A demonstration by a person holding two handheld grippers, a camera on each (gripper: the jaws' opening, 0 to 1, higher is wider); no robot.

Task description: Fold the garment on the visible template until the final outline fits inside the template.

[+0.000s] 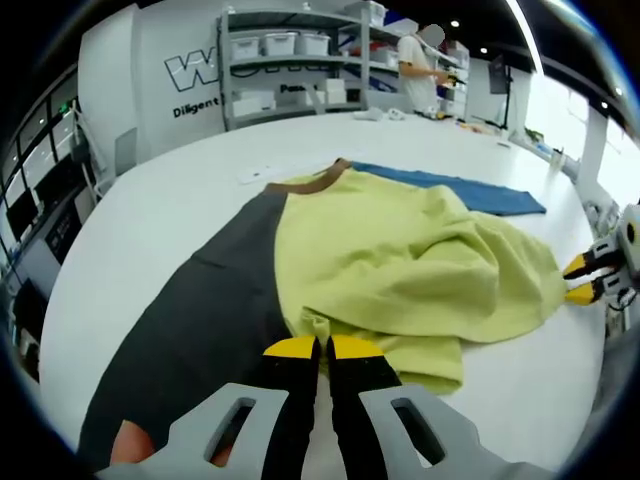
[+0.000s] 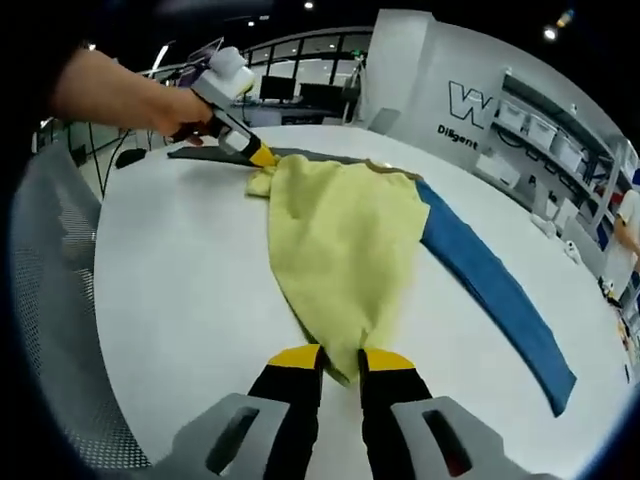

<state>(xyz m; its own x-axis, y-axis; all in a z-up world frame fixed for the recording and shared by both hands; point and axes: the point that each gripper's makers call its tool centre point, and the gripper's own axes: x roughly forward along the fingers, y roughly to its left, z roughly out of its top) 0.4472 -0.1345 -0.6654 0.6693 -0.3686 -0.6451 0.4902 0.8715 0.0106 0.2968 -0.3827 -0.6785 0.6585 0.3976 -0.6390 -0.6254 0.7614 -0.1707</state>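
The white bench (image 1: 150,190) is wide, with bare room on every side of the work; its rim curves just behind both grippers. On it lies the template, a dark grey panel (image 1: 190,330) and a blue panel (image 2: 490,280) joined end to end, with a brown band (image 1: 310,183) at the far edge. The yellow-green garment (image 1: 400,250) sits bunched across the middle of the template, spilling off it onto bare bench on the right gripper's side.

The left gripper (image 1: 320,348) has its yellow-tipped jaws pinched on a fold at one end of the garment; in the right gripper view it shows with the person's hand (image 2: 130,100) behind it. The right gripper (image 2: 340,358) has its jaws closed on the opposite, tapered end.

To do this step well, I judge both ends should be lifted just enough to clear the cloth beneath, drawn taut between the grippers, and laid down flat so the spilling side lands within the template outline. Slack would leave wrinkles. Shelving (image 1: 290,70) and another person (image 1: 415,70) stand well apart.
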